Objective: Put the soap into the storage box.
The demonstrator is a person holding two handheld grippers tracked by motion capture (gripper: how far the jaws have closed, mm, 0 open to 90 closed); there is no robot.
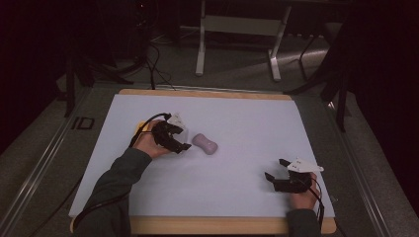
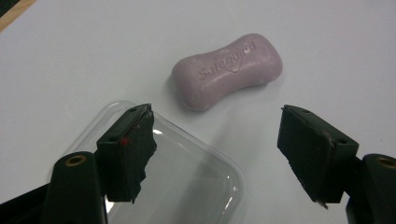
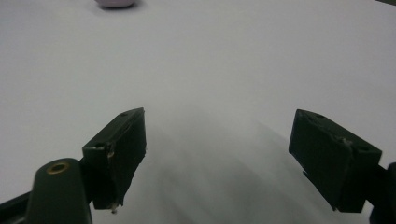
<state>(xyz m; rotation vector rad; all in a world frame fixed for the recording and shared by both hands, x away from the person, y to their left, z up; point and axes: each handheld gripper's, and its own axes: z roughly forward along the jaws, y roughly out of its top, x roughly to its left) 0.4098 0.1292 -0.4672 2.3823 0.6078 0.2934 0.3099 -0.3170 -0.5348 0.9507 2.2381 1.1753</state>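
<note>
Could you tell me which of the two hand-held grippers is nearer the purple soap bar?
The left hand-held gripper: its open jaws sit just beside the soap bar, above a clear plastic lid. The right hand-held gripper rests far off, near the table's front edge.

Probably lab: dark room, floor cables (image 1: 153, 59), bench legs (image 1: 200, 54).

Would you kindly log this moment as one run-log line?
left hand-held gripper: open, near soap bar | clear lid: under left jaw | right hand-held gripper: open, over white mat

Soap bar (image 2: 227, 70) on table (image 1: 247, 113), just beyond clear lid (image 2: 187, 182), mid-left.
</note>
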